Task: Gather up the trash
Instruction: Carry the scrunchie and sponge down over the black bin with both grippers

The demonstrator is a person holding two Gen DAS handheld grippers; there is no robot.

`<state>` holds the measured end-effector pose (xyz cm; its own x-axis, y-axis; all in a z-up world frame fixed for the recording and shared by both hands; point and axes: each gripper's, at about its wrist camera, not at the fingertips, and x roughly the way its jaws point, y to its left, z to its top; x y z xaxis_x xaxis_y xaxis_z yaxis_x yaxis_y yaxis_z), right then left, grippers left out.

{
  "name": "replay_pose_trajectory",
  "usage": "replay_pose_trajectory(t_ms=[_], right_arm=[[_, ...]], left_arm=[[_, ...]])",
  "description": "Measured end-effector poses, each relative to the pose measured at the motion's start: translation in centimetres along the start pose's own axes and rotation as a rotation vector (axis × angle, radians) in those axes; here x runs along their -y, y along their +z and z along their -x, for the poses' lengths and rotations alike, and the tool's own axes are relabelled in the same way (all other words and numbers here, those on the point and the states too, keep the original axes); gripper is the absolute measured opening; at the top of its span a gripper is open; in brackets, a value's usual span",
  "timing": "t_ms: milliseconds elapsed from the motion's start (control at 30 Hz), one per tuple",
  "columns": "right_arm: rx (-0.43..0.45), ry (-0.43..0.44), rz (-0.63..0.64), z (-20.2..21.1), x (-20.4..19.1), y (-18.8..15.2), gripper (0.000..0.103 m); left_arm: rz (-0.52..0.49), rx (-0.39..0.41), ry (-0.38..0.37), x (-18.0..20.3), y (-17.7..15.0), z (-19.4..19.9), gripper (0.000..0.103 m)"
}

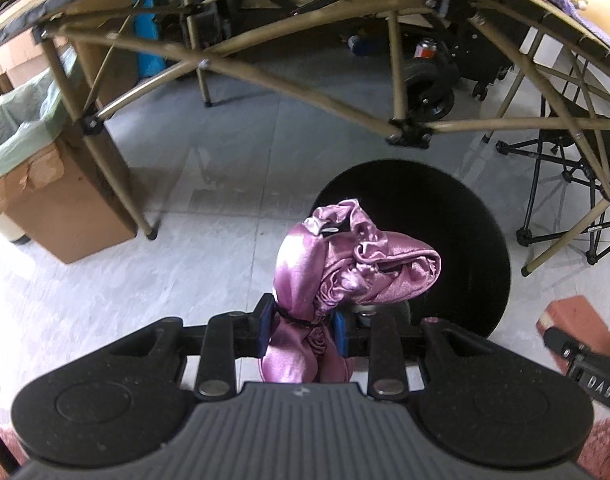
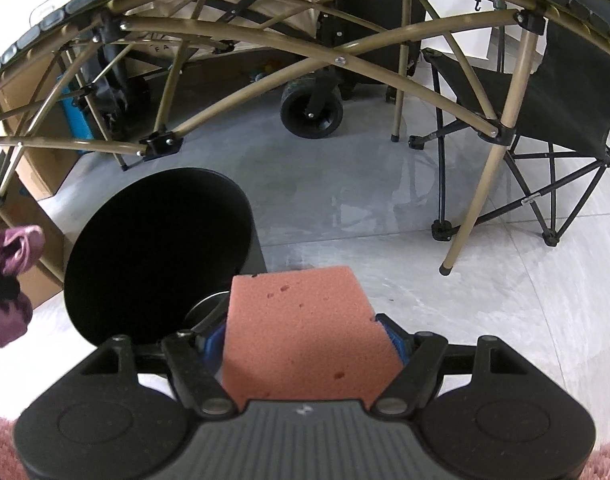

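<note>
The left gripper [image 1: 303, 330] is seen closed tight on a bunch of pink satin cloth [image 1: 345, 268], pinched at a narrow waist where a thin black band is wrapped round it. The cloth is held above the floor [image 1: 225, 184], at the near left edge of a black bin [image 1: 477, 240] whose round mouth is seen dark and open.

The right gripper [image 2: 305, 344] is held fairly wide, its blue pads [image 2: 397, 340] pressed against both sides of a pink sponge [image 2: 305, 328], which fills the gap between them. The sponge is held just to the right of the bin [image 2: 157, 252], over the floor rather than over the opening. A round metal part is glimpsed behind the sponge at the bin's rim; what it is cannot be told.

A folding table frame [image 2: 265, 76] of tan tubes is seen arching over both views. A cardboard box [image 1: 65, 208] lined with a green bag stands at the left, and a black camp chair [image 2: 545, 92] at the right.

Little writing can be read: "DAS" is seen on the black part of the other gripper at the left view's right edge, and the partial letters "FAN" on a box behind the table; the rest is blurred.
</note>
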<state>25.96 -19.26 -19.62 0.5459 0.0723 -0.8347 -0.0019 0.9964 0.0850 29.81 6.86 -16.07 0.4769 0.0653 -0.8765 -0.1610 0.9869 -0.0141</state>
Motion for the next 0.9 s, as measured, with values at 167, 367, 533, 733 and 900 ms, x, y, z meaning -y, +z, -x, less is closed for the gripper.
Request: replay_pose_trajectory(t_ms=[167,367,533,733,900], right_arm=[[-0.005,-0.012,-0.012,-0.5,0.6,0.1,0.073],[-0.017,-0.024,-0.031,-1.0,1.4,0.0,0.073],[-0.031,-0.038,-0.047,-1.5,2.3,-0.1,0.073],[-0.045,-0.055,-0.064,-1.9,3.0,-0.3,0.073],[-0.043,-0.076,-0.078,-2.0,3.7,-0.4,0.073]], left_arm=[[-0.013,-0.006,-0.032,1.9,1.0,-0.2,0.030],[-0.028,-0.019,-0.055,4.2,2.0,-0.6,0.030],[-0.033,-0.039,-0.068,5.7,2.6,-1.3,0.030],[-0.026,-0.055,-0.077,7.2,3.3,-2.0,0.030],[-0.013,-0.072,-0.081,8.6,3.9,-2.7,0.030]])
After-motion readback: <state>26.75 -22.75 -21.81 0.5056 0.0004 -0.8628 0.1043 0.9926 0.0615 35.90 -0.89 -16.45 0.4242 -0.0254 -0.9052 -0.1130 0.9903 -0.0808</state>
